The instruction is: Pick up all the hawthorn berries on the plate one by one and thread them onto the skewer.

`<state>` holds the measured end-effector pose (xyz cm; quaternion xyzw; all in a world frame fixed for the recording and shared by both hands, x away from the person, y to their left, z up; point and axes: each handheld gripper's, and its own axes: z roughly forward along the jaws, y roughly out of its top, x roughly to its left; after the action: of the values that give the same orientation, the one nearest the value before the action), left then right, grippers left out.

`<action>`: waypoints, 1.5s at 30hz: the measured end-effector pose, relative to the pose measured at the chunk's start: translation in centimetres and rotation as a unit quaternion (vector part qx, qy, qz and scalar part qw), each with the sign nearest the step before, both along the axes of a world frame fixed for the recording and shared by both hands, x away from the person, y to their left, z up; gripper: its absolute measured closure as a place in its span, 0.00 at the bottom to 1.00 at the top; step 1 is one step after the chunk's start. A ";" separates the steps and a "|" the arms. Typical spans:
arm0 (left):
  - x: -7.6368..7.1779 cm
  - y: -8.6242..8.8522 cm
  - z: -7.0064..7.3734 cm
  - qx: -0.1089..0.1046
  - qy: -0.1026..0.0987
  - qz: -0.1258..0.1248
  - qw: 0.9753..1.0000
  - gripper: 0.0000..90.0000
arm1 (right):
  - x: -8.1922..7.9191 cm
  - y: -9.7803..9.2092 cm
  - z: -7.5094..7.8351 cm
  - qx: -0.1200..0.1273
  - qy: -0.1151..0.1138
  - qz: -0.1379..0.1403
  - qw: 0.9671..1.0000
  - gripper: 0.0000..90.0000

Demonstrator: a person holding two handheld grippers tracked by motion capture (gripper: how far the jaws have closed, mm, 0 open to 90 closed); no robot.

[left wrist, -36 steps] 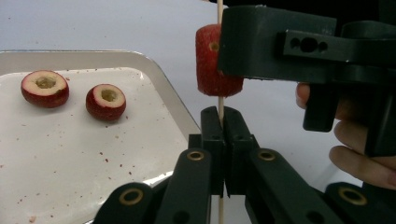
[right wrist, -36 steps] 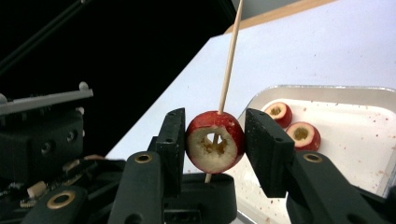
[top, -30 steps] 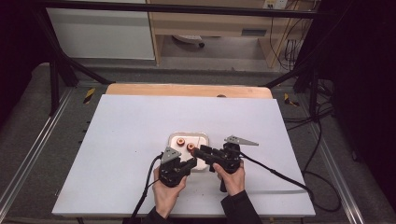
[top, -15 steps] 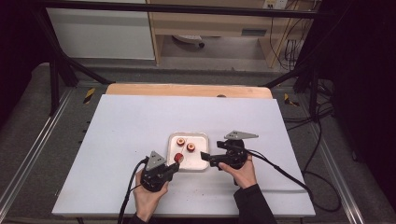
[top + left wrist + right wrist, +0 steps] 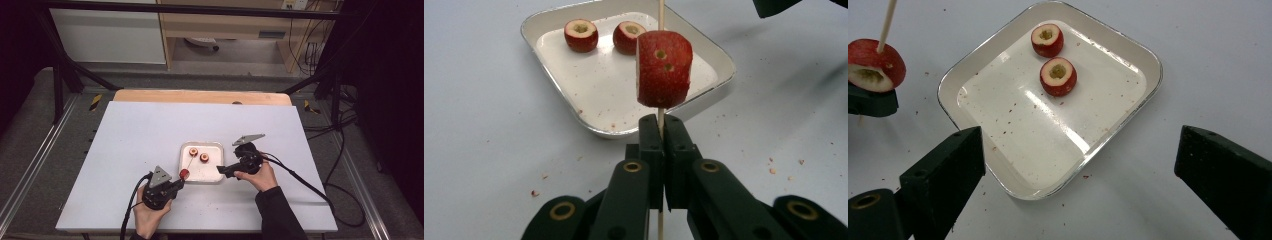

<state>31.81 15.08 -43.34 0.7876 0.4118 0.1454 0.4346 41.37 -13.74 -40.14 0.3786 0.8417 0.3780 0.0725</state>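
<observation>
My left gripper (image 5: 661,131) is shut on a thin wooden skewer (image 5: 661,12) that stands upright between its jaws. A red fruit piece (image 5: 663,69) with small holes in its cut face is threaded on the skewer just above the jaws. In the high view that gripper (image 5: 179,183) sits at the near left corner of the white tray (image 5: 212,172), the skewered fruit (image 5: 184,173) at its tip. Two hollowed red fruit pieces (image 5: 1047,40) (image 5: 1058,76) lie at the tray's far side. My right gripper (image 5: 1083,175) is open over the tray's near right edge, nothing between its jaws.
The tray (image 5: 1048,135) rests on a white tabletop (image 5: 150,130) sprinkled with small red crumbs. A wooden strip (image 5: 200,96) runs along the table's far edge. Cables (image 5: 300,177) trail from the grippers toward the right and the near edge.
The two grippers were close together at the tray's near edge; they have drawn apart. The left one has pulled back toward the person with the skewer, the right one has shifted right.
</observation>
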 end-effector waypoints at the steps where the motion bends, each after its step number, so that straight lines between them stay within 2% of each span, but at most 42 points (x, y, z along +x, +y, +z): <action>1: 0.0 0.1 0.0 0.000 0.001 -0.001 1.000 0.98 | 0.2 0.2 0.0 -0.006 0.003 0.003 1.000 0.08; 9: -0.2 0.7 -0.4 0.003 0.006 -0.003 1.000 0.98 | 1.6 2.1 0.3 -0.037 0.014 0.019 0.999 0.07; 10: 0.0 0.8 -0.5 0.001 -0.006 -0.010 1.000 0.98 | 1.7 2.4 0.3 -0.041 0.017 0.021 0.999 0.07; 14: -0.1 1.1 -0.5 0.000 -0.001 -0.008 1.000 0.98 | 2.4 3.3 0.4 -0.056 0.020 0.029 0.998 0.07; 25: 0.0 1.8 -0.7 -0.003 -0.001 -0.010 1.000 0.98 | 4.0 6.4 0.5 -0.079 0.043 0.044 0.995 0.10; 35: -0.1 2.0 -0.8 -0.003 0.003 -0.010 1.000 0.98 | 5.5 7.9 -0.1 -0.111 0.073 0.057 0.989 0.25; 39: -0.1 2.0 -0.8 0.001 0.010 -0.005 1.000 0.98 | 6.2 8.0 -0.4 -0.112 0.081 0.046 0.989 0.31; 40: -0.3 2.1 -0.8 0.007 0.015 0.002 1.000 0.98 | 6.3 8.0 -0.4 -0.113 0.084 0.043 0.989 0.33; 45: -0.2 2.0 -0.8 0.008 0.016 0.000 1.000 0.98 | 6.9 8.4 -0.6 -0.120 0.100 0.043 0.987 0.39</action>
<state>31.57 17.12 -44.10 0.7932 0.4173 0.1362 0.4220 48.31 -5.38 -40.73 0.3662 0.8997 0.2369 0.0168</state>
